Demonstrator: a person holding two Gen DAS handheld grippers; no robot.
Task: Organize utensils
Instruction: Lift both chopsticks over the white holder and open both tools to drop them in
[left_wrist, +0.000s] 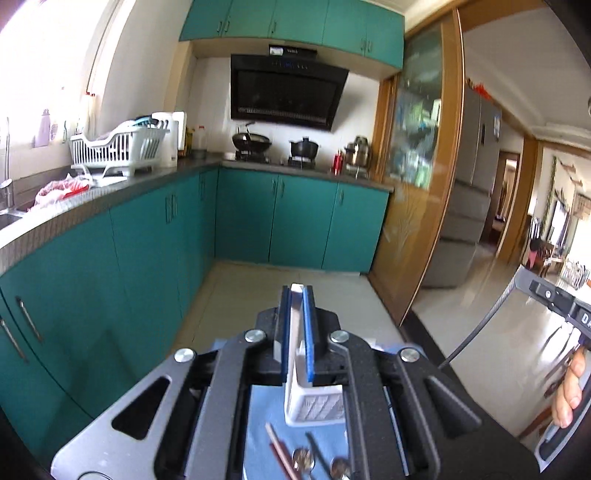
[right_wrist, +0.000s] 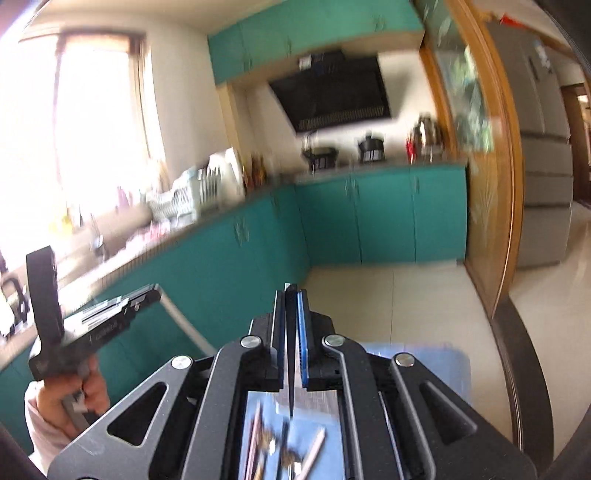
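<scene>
Left claw (left_wrist: 296, 291) and right claw (right_wrist: 291, 291) closed, empty, raised above blue mat (right_wrist: 424, 354); floor (left_wrist: 295, 273) beyond.

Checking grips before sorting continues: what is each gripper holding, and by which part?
It cannot be told. The left gripper and right gripper are both shut. A thin pale sliver shows between the left's jaws and a dark one between the right's, neither identifiable.

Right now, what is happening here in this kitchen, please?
A person holds a gripper in each hand, both raised and pointing across the kitchen toward the teal cabinets. The left gripper and the right gripper both have their jaws shut, with nothing between them. Below them, chopsticks, spoons and a white utensil holder lie on a blue cloth, not yet sorted.
</scene>
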